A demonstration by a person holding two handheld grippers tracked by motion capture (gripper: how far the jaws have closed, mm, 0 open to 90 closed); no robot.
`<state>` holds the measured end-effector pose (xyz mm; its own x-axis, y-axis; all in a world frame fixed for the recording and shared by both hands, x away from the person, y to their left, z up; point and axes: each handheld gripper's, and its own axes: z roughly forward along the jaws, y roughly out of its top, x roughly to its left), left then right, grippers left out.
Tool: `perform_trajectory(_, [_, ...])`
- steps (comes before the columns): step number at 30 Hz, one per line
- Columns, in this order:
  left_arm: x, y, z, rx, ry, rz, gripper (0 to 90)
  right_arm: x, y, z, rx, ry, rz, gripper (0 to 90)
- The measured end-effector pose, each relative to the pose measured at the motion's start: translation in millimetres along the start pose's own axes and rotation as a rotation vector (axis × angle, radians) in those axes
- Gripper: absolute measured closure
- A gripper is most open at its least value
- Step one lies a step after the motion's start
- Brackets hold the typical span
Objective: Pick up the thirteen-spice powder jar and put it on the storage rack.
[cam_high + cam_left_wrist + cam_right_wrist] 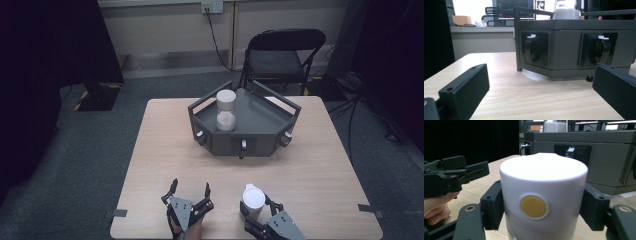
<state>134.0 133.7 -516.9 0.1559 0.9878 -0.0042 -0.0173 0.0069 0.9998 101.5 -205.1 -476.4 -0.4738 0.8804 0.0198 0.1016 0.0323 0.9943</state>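
A grey many-sided stand (260,145) with a railed top sits at the table's far middle. Its front faces carry white-tipped knobs (243,146). An hourglass (226,111) with white caps stands upright on its left part. Near the table's front edge my right gripper (253,206) is shut on a white-capped cylinder (253,198). In the right gripper view the cylinder's cap (544,185) bears a yellow dot, and both jaws press its sides. To its left, my left gripper (190,185) stands open and empty, pointing at the stand (564,50) and two of its knobs (534,48).
A black folding chair (282,55) stands behind the table. Dark curtains hang at the left and right, and cables run across the floor at the right. Tape marks (119,213) sit at the table's front corners. Bare tabletop (165,150) lies between the grippers and the stand.
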Motion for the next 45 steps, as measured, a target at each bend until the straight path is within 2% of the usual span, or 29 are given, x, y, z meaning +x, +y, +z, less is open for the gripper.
perform_trajectory(11, [-0.1, -0.3, -0.2, -0.002, 0.001, -0.001, 0.2, -0.5, 11.0, -0.2, 0.014, 0.01, -0.047, 30.3])
perform_trajectory(19, [-0.4, -0.1, -0.2, 0.0, 0.003, -0.001, 0.2, -8.6, 19.5, 0.5, 0.018, 0.031, -0.044, 30.3])
perform_trajectory(23, [-0.6, 0.0, -0.1, 0.0, 0.003, -0.001, 0.2, -10.7, 23.5, -0.5, 0.009, 0.024, -0.068, 30.3])
perform_trajectory(35, [-1.3, -0.1, -0.1, 0.0, 0.007, 0.0, 0.2, -36.3, 49.6, 8.6, 0.037, 0.083, -0.105, 30.3])
perform_trajectory(45, [-0.9, -0.3, -0.3, -0.002, 0.006, -0.001, 0.1, -48.5, 71.6, 18.3, 0.033, 0.086, -0.123, 30.3])
